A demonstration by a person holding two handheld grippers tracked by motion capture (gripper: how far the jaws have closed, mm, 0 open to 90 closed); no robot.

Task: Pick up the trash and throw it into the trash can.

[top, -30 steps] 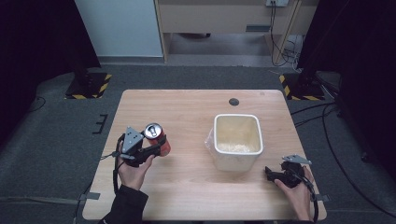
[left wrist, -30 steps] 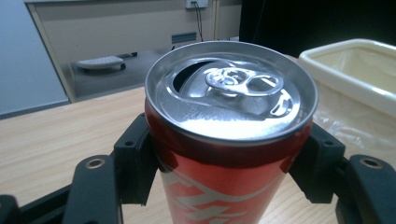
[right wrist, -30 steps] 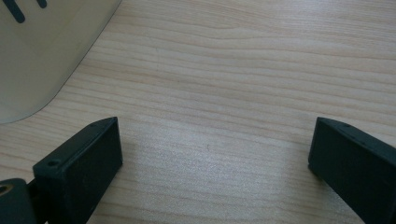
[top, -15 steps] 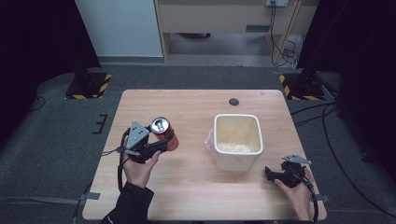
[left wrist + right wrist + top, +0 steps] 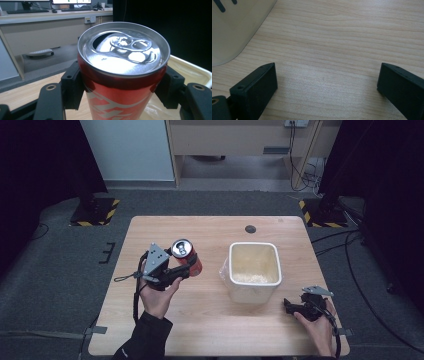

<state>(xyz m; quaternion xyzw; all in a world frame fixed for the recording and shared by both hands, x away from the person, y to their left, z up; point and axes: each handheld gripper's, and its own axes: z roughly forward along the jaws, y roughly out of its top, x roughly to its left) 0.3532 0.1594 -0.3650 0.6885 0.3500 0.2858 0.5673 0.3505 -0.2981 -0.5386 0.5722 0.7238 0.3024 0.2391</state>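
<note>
A red drink can (image 5: 186,256) with an opened silver top is held above the left half of the wooden table (image 5: 210,330). My left gripper (image 5: 186,269) is shut on the can's body, a black pad pressing each side (image 5: 72,87). In the left gripper view the can (image 5: 122,75) stands close up, its pull tab lifted and its mouth open. A cream square tub (image 5: 253,270) stands right of the can, with pale contents at its bottom. My right gripper (image 5: 292,306) rests low at the table's front right corner, open, with bare wood between its jaws (image 5: 327,82).
The tub's rounded corner (image 5: 234,27) lies just left of my right gripper. A small dark round hole (image 5: 250,229) sits near the table's far edge. Crumpled clear plastic (image 5: 224,270) clings to the tub's left side. Cables trail on the grey floor to the right.
My left gripper has carried the can upward and to the right, toward the tub. The right gripper has stayed where it was.
</note>
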